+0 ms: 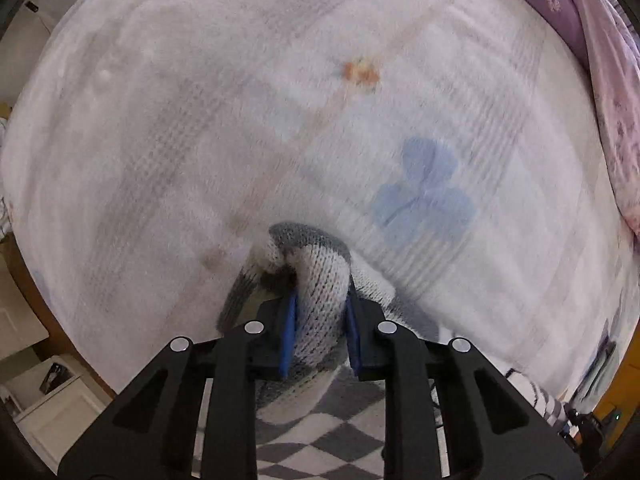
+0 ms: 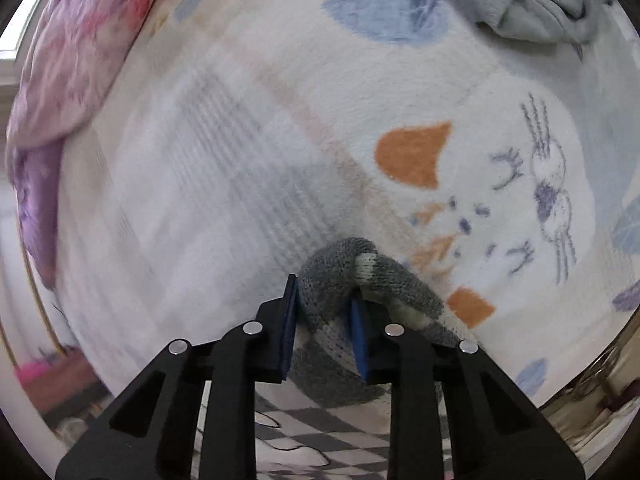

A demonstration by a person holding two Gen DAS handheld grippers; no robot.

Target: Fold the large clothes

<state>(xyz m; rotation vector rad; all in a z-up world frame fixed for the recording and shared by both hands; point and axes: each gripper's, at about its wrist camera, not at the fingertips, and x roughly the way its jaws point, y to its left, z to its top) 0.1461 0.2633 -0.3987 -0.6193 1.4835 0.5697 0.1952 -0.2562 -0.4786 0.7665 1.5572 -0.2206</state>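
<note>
A bed (image 1: pixel 168 128) spread with a pale printed blanket (image 2: pixel 248 152) is seen below. Above the blanket, a grey-and-white checked knit garment (image 1: pixel 320 280) is held bunched between the narrowed jaws of the left hand-held gripper (image 1: pixel 320 320) and the right hand-held gripper (image 2: pixel 325 322). No finished fold is shown, so the folding is judged barely begun.

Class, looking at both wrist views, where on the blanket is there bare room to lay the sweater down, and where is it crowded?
Free: the wide blanket stretch ahead of both grippers. Crowded: the purple bedding along one edge, the grey-green garment at the far corner.
</note>
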